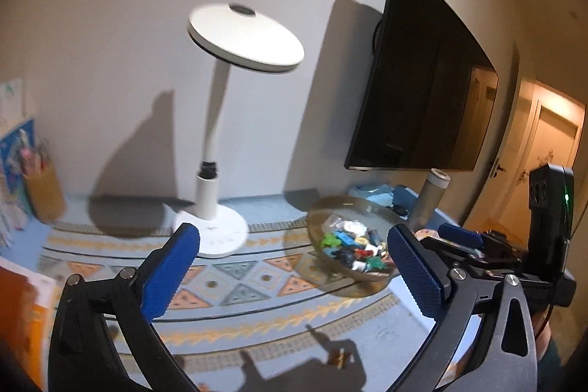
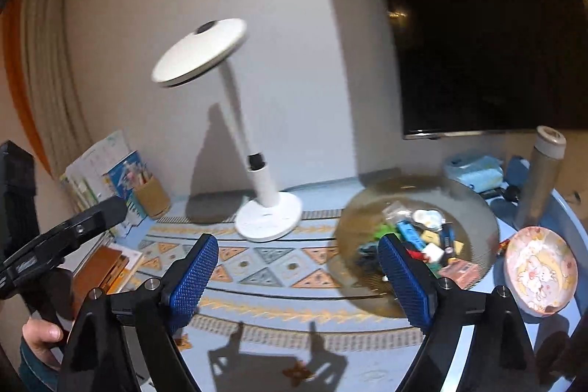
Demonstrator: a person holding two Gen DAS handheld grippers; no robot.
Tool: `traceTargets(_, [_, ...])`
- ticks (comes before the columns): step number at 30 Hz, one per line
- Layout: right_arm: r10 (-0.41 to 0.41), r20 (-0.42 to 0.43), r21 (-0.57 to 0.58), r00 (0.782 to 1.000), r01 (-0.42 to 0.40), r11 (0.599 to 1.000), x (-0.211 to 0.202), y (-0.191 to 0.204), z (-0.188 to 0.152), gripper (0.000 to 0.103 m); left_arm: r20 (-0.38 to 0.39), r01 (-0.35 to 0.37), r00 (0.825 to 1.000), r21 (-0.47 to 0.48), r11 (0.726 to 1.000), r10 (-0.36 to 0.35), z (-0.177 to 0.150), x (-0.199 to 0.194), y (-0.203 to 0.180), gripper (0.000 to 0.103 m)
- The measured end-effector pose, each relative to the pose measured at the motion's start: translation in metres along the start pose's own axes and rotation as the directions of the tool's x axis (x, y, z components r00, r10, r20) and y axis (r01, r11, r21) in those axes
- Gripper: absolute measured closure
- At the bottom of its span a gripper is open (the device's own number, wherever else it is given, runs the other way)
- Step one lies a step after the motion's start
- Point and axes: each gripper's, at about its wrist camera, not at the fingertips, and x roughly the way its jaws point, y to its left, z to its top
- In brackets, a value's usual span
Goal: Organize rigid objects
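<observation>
A clear glass bowl (image 1: 352, 200) (image 2: 367, 208) stands on the patterned table and holds several small colourful toy pieces (image 1: 352, 248) (image 2: 422, 237). My left gripper (image 1: 294, 237) hovers above the table, open wide, with nothing between its blue pads; the bowl lies just behind its right finger. My right gripper (image 2: 297, 243) is also open and empty, and its right finger overlaps the bowl's near left side. A small brown piece (image 1: 340, 360) (image 2: 297, 373) lies on the table below the grippers. Each gripper shows at the edge of the other's view.
A white desk lamp (image 1: 213, 201) (image 2: 268, 208) stands at the back centre. A dark wall screen (image 1: 422, 79) hangs to the right. A grey bottle (image 2: 540, 179), a blue cloth (image 2: 474, 171) and a pink cartoon plate (image 2: 538, 274) sit right of the bowl. A pencil cup (image 2: 152, 197) and books are left.
</observation>
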Motion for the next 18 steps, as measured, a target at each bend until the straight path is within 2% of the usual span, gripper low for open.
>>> traceTargets(6, [-0.01, -0.006, -0.077, 1.0, 0.01, 0.997, -0.001, 0.053, -0.011, 0.015, 0.013, -0.054, 0.998, 0.043, 0.998, 0.054, -0.016, -0.036, 0.019, 0.001])
traceTargets(10, [-0.016, -0.019, -0.113, 1.0, 0.014, 0.994, 0.007, 0.079, -0.023, 0.015, -0.002, -0.075, 0.997, 0.009, 0.997, 0.075, -0.034, -0.044, 0.04, 0.001])
traceTargets(15, [-0.044, -0.055, -0.136, 0.997, 0.037, 0.99, 0.026, 0.097, -0.045, 0.014, -0.085, -0.118, 0.99, -0.061, 0.991, 0.112, -0.069, -0.033, 0.074, 0.001])
traceTargets(18, [-0.087, -0.069, -0.15, 0.994, 0.076, 0.986, 0.046, 0.101, -0.064, 0.009, -0.162, -0.189, 0.972, -0.09, 0.978, 0.173, -0.1, -0.007, 0.098, 0.001])
